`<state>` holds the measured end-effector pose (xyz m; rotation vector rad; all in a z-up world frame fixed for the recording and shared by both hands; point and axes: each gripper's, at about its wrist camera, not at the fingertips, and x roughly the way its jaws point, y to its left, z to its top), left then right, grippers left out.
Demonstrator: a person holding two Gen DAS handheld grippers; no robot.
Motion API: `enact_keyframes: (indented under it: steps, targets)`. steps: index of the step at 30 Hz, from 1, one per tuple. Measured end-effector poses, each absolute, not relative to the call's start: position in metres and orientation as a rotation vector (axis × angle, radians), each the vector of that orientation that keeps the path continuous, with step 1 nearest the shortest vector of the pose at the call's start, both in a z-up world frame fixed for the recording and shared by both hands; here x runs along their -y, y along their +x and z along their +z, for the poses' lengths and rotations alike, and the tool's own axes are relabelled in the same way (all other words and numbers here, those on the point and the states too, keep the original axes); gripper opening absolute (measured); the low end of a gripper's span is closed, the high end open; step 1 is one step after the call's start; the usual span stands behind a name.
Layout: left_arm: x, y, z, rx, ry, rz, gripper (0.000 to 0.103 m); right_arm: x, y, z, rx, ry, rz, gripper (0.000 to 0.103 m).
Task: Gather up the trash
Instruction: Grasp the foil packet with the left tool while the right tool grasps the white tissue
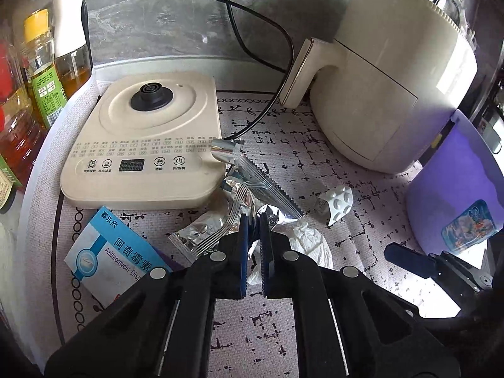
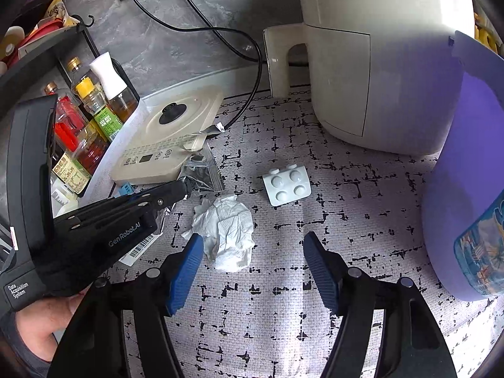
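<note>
Found the left gripper (image 1: 253,220) pinched nearly shut on the near end of a crumpled foil wrapper (image 1: 252,186). Traced the wrapper's long axis away from the jaws, up toward the corner of the kettle base (image 1: 141,138), its far end resting against that base. Noted a medicine box (image 1: 119,255) lying flat just left of the grip, on the patterned mat (image 1: 283,330).

Found the right gripper (image 2: 252,252) standing wide with nothing between its fingers. Spotted a wad of tissue (image 2: 226,233) just ahead of it, off-centre toward its left finger (image 2: 186,267) and close to that pad; could not tell whether touching. Made out no clear long axis in the wad. Saw a white pill blister (image 2: 286,184) farther ahead, well apart from both grippers and flat on the mat before the air fryer (image 2: 393,63).

Judged the right hand the nearer one for both tissue and blister, and for the purple bin (image 2: 466,189) standing upright at the right edge beside the air fryer. Could not see into the bin, so left its contents unsaid. Judged that the coming move turned on carrying the foil rightward, across the tissue, to reach that bin.
</note>
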<state>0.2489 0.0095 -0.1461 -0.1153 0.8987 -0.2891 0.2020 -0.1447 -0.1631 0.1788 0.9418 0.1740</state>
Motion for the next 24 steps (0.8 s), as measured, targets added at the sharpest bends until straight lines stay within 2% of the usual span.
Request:
enact_keyframes:
  steps: [8, 11, 12, 13, 16, 24]
  targets:
    - [-0.03, 0.235, -0.12, -0.822, -0.151, -0.241, 0.006, 0.133, 0.207, -0.18, -0.966, 0.183, 0.205, 0.062]
    - [-0.037, 0.231, -0.115, -0.803, -0.143, -0.228, 0.005, 0.128, 0.21, -0.188, -0.979, 0.171, 0.207, 0.055]
    - [-0.038, 0.231, -0.114, -0.803, -0.145, -0.226, 0.005, 0.126, 0.211, -0.192, -0.986, 0.163, 0.208, 0.043]
    - [-0.04, 0.23, -0.113, -0.801, -0.147, -0.223, 0.005, 0.125, 0.211, -0.194, -0.998, 0.153, 0.207, 0.025]
    - [-0.042, 0.225, -0.106, -0.788, -0.154, -0.223, 0.005, 0.128, 0.209, -0.191, -0.983, 0.151, 0.18, 0.01]
    - [-0.038, 0.213, -0.082, -0.731, -0.179, -0.218, 0.005, 0.133, 0.193, -0.147, -0.887, 0.117, 0.212, 0.008]
